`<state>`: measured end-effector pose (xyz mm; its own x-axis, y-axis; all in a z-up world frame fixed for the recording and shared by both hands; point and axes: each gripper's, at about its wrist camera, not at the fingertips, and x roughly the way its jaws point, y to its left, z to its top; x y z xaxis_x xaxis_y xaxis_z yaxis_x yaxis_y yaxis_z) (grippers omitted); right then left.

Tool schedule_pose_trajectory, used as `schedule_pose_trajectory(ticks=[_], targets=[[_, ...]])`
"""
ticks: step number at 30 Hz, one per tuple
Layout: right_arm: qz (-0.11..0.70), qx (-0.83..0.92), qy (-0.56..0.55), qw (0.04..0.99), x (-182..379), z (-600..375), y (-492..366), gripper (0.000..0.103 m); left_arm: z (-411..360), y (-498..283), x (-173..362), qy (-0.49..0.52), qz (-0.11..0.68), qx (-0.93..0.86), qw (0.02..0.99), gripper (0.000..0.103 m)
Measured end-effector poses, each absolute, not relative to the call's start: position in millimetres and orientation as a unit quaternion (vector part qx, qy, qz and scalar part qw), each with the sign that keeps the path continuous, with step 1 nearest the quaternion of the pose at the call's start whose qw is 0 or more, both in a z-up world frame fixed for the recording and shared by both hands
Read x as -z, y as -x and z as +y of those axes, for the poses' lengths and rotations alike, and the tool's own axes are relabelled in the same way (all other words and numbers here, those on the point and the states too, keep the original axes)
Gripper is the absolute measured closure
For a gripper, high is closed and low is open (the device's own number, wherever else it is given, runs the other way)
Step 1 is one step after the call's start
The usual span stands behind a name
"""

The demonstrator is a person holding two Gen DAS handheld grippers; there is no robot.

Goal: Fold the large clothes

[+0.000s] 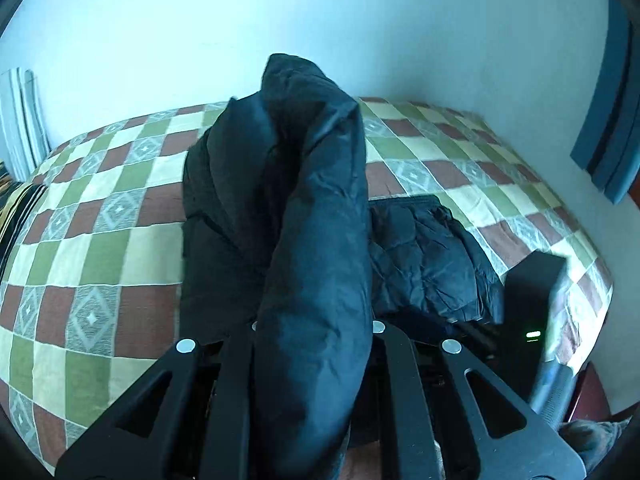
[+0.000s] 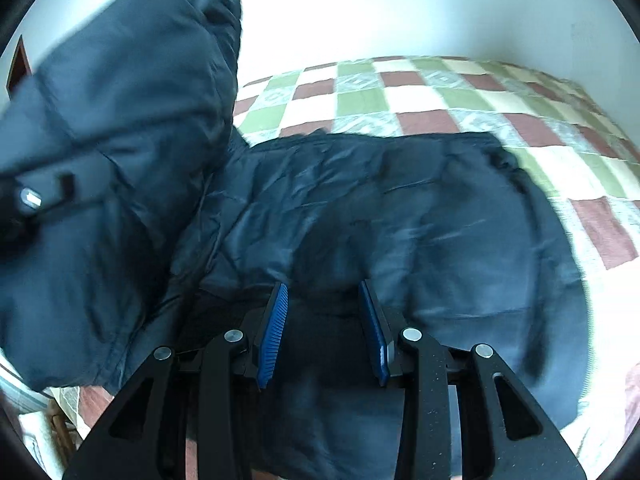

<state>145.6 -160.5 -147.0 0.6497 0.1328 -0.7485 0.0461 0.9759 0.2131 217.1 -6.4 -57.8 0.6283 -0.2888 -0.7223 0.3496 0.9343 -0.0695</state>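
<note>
A dark navy puffer jacket [image 2: 420, 216] lies spread on a bed with a checked cover [image 2: 360, 100]. My left gripper [image 1: 314, 332] is shut on a thick fold of the jacket [image 1: 320, 208], which stands lifted and drapes over the fingers, hiding them. In the right wrist view that raised fold [image 2: 120, 140] fills the left side, with part of the left gripper's body [image 2: 30, 198] against it. My right gripper [image 2: 323, 286] has its blue pads [image 2: 276, 332] partly apart with the jacket's near edge bunched between them and filling the gap.
The bed cover [image 1: 100, 240] has bare room to the left of the jacket and beyond it. A pale wall [image 1: 320, 8] runs behind the bed, with a blue curtain [image 1: 608, 120] at right. The right gripper's black body [image 1: 528, 300] is at the jacket's right edge.
</note>
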Motion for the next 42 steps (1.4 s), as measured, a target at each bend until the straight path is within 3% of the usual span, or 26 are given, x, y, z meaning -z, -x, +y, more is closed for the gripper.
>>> schedule_pose_trajectory(ticks=[17,29,32,36,38,39,42], targets=[[0.406,0.058,-0.112,0.905,139.9,-257.9,-91.3,0.065,-98.7,-218.0,127.9,-0.089,0.434,0.194,0.875,0.091],[0.408,0.072,-0.127,0.901,141.6,-279.2,-85.2,0.065,-116.0,-208.7,135.5,-0.115,0.414,0.174,0.886,0.090],[0.406,0.073,-0.127,0.902,137.0,-277.2,-82.4,0.054,-113.5,-205.8,130.5,-0.109,0.408,0.171,0.890,0.088],[0.397,0.075,-0.121,0.907,128.8,-276.4,-81.0,0.051,-114.8,-197.3,122.9,-0.114,0.392,0.165,0.898,0.079],[0.396,0.077,-0.121,0.907,125.1,-276.2,-79.7,0.051,-112.3,-191.3,116.2,-0.105,0.384,0.171,0.901,0.068],[0.395,0.077,-0.121,0.907,123.6,-277.0,-79.6,0.051,-110.4,-188.5,111.7,-0.094,0.380,0.180,0.902,0.056],[0.392,0.082,-0.119,0.909,117.1,-277.7,-78.7,0.051,-105.9,-176.7,94.9,-0.077,0.364,0.195,0.907,0.053]])
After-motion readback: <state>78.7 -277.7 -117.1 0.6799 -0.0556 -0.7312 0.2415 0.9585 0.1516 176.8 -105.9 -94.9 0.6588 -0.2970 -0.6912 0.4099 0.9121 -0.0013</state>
